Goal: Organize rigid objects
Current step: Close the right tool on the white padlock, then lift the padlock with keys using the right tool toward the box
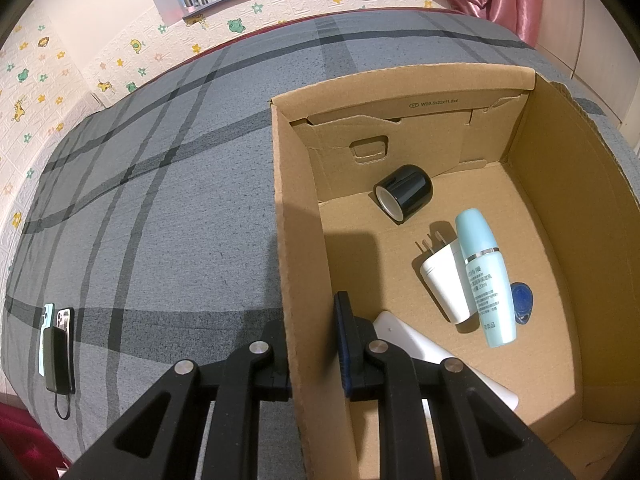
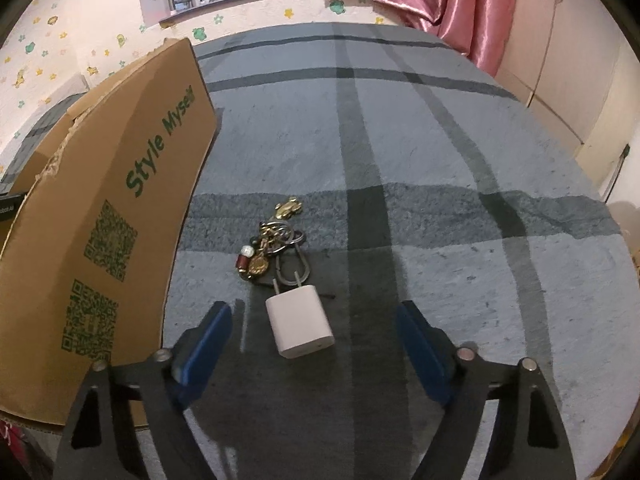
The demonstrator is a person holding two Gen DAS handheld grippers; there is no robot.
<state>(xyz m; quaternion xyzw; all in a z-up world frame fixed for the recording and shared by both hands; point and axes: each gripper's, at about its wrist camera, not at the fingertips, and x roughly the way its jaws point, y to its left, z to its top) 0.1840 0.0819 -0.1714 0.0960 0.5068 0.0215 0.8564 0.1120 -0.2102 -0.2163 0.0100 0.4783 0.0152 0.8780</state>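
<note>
Clamping the left wall of the cardboard box (image 1: 304, 240), the left gripper (image 1: 314, 344) has its jaws pinched narrow on the cardboard edge, one finger outside over the grey plaid bedcover (image 1: 160, 200), one blue-padded finger inside the box. Inside the box: black cylinder (image 1: 404, 192) lying on its side near the far wall, white plug charger (image 1: 444, 280) with prongs pointing away, pale blue bottle (image 1: 484, 276) lying against the charger's right side, blue key fob (image 1: 522, 300) just right of the bottle and partly hidden by it, white flat slab (image 1: 420, 348) near the left gripper, partly under its finger. Outside the box at far left on the bedcover, a stack of phones with a dark power bank (image 1: 58, 348) on top, cable loop trailing.

Right wrist view: right gripper (image 2: 314, 344) jaws stand wide, blue pads either side of a white charger block (image 2: 298, 324) lying flat on the bedcover (image 2: 440, 160), prongs pointing away; pads not touching it, clear gaps both sides. Bunch of keys with gold charms (image 2: 272, 244) lies just beyond the charger, its carabiner loop touching or overlapping the prongs, cannot tell which. Box's outer side (image 2: 120, 208) with green print and QR codes stands at left, near the left pad. Pink curtain (image 2: 452, 4) at back right
</note>
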